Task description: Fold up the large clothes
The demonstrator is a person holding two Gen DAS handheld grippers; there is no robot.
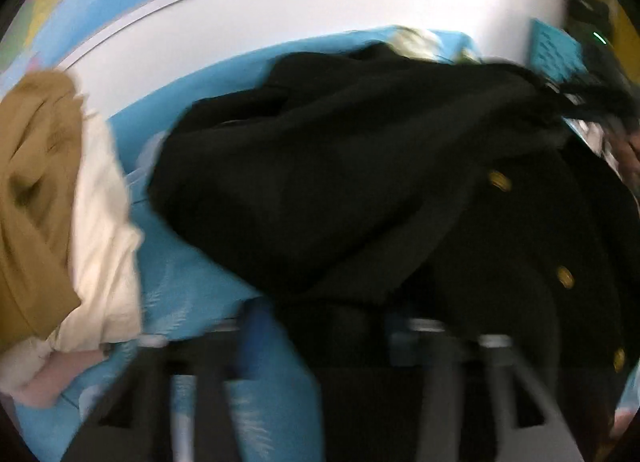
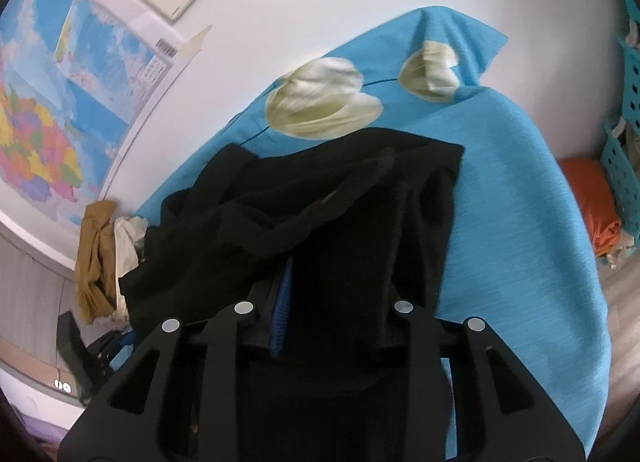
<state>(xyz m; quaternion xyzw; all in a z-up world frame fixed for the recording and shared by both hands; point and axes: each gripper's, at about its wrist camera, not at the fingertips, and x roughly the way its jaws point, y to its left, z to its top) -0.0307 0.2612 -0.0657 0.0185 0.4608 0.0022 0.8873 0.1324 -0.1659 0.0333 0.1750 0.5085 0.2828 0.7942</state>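
Observation:
A large black coat (image 1: 340, 182) with gold buttons (image 1: 500, 181) lies bunched on a blue sheet with pale flowers (image 2: 500, 182). The left wrist view is blurred. In it, my left gripper (image 1: 332, 326) sits at the coat's near edge, with black cloth filling the gap between its fingers. In the right wrist view the coat (image 2: 320, 202) runs back from my right gripper (image 2: 336, 302). A thick fold of it is pinched between the blue-padded left finger (image 2: 280, 302) and the right one.
A tan garment (image 1: 32, 182) and a cream one (image 1: 100, 242) are heaped at the sheet's left, also visible as tan (image 2: 94, 254) and cream (image 2: 126, 238). At the right stand a blue perforated basket (image 2: 624, 166) and an orange cloth (image 2: 592, 202). A map (image 2: 40, 122) hangs on the wall.

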